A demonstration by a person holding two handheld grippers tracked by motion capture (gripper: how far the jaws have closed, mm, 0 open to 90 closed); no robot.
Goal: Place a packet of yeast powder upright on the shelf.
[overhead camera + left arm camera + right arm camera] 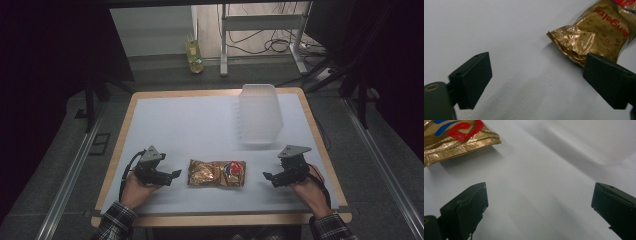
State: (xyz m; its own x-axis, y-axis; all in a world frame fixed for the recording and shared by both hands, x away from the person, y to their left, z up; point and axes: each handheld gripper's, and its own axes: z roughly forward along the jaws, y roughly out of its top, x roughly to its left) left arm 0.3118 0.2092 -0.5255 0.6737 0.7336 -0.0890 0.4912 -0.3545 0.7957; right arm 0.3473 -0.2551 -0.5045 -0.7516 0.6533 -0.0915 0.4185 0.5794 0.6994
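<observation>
Both hand-held grippers, left (172, 175) and right (267, 176), gape wide, flanking the snack bag (216, 173); we'd pinch its crimped ends.

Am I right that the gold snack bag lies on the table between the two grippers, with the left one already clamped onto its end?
Not quite. The gold snack bag does lie on the table between the two, but the left gripper is not clamped on it. The left gripper view shows its jaws standing wide apart with the bag's crinkled end ahead of them, untouched. The right gripper is open too.
</observation>
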